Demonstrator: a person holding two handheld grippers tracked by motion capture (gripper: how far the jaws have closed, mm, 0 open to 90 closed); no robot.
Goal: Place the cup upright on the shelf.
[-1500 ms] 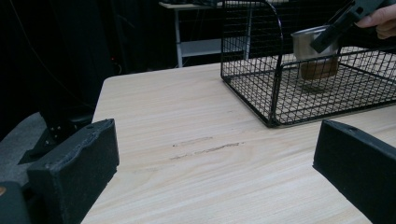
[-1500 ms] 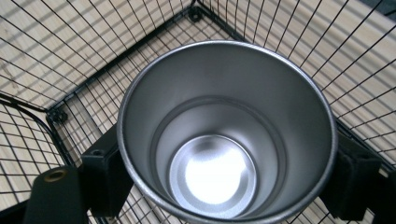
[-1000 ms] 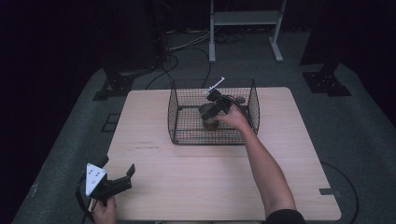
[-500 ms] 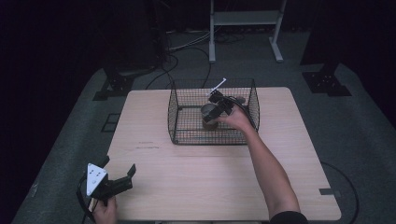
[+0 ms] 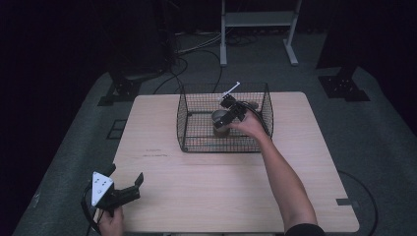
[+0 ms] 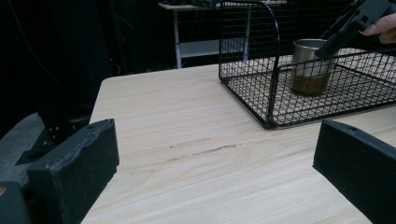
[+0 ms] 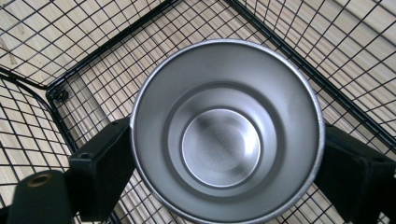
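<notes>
My right gripper jaws have just been opening around the steel cup, mid-frame in the wire basket; it's delivered. Left gripper jaws stand apart, empty.

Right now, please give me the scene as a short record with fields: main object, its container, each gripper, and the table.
main object: metal cup, upright, open mouth up, nothing seen inside
container: black wire basket; the cup stands on its floor
right gripper: right gripper is in the basket, one jaw on each side of the cup; jaws have just been opening, contact cannot be told
left gripper: left gripper open, holds nothing, at the near left table edge
table: wooden table
</notes>
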